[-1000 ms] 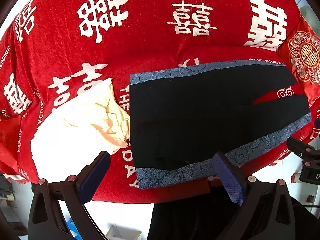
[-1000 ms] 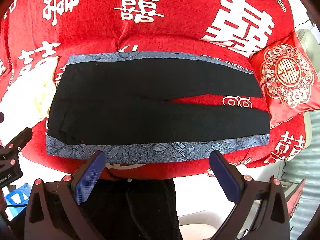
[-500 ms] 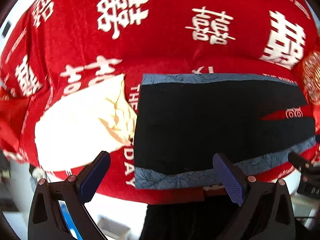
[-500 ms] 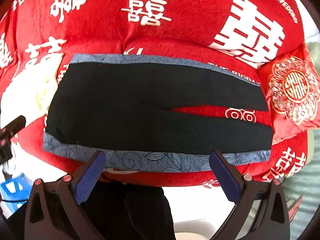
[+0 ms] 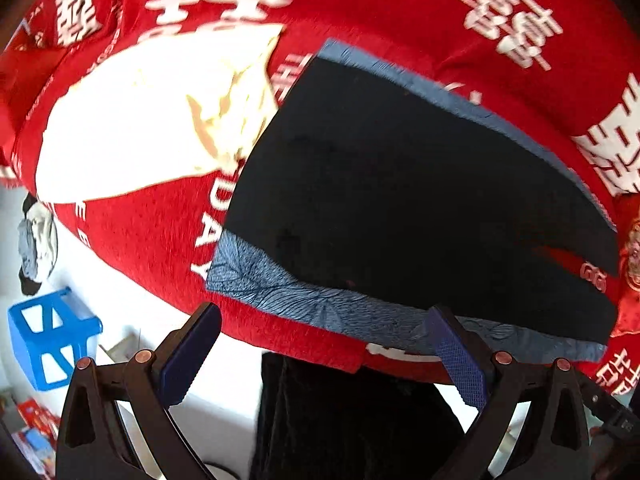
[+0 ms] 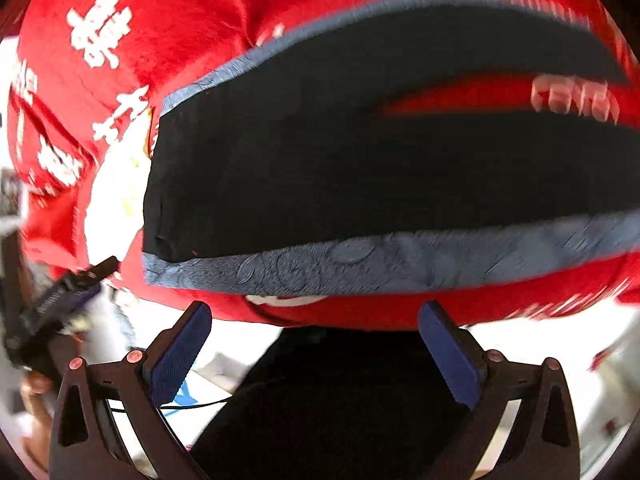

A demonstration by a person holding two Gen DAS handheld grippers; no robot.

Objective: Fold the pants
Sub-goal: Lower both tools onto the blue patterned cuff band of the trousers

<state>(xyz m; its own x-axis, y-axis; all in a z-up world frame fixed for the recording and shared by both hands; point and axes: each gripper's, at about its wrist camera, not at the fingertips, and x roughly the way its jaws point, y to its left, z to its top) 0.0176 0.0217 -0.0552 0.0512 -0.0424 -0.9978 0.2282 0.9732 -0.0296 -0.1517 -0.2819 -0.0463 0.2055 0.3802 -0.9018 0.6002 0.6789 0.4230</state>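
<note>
Red cloth [image 5: 152, 240] printed with white characters covers the surface; black pants [image 5: 400, 200] with blue patterned side bands lie flat on it beside a cream garment [image 5: 140, 120]. Left gripper [image 5: 324, 360] and right gripper [image 6: 316, 356] hover wide apart, empty, at the near edge.

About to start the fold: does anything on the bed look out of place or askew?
Nothing is damaged or spilled. The black pants lie flat on the red cover, legs slightly apart. One extra item: a crumpled pale cloth sits right beside the waist end. Both views are motion-blurred.
</note>
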